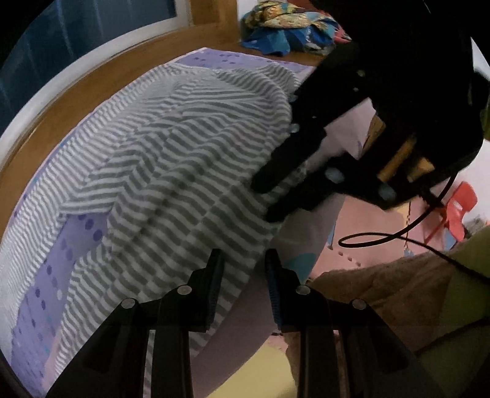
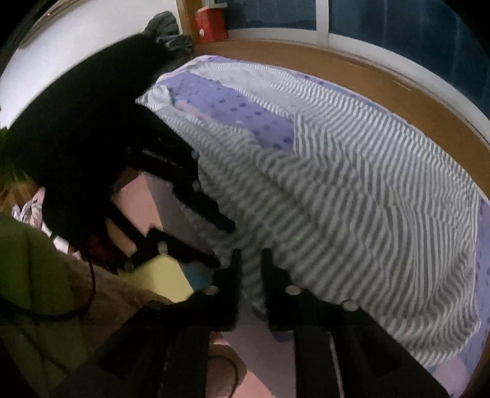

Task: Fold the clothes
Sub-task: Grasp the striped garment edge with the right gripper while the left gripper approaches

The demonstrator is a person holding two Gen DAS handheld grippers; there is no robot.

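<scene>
A grey-and-white striped garment (image 1: 171, 159) lies rumpled on a purple dotted bed sheet (image 1: 70, 242); it also shows in the right wrist view (image 2: 352, 196). My left gripper (image 1: 243, 260) has its fingers apart around the garment's near edge, which hangs between them. My right gripper (image 2: 250, 260) is shut on a bunched fold of the striped garment at the bed's edge. The right gripper also shows in the left wrist view (image 1: 269, 199), pinching the cloth. The left gripper shows in the right wrist view (image 2: 223, 242) beside the cloth edge.
A wooden bed frame (image 1: 76, 88) and a window run behind the bed. A pile of colourful clothes (image 1: 291, 27) lies at the far end. A red box (image 2: 211, 23) stands on the frame. A pink floor and a red chair (image 1: 459, 208) are to the right.
</scene>
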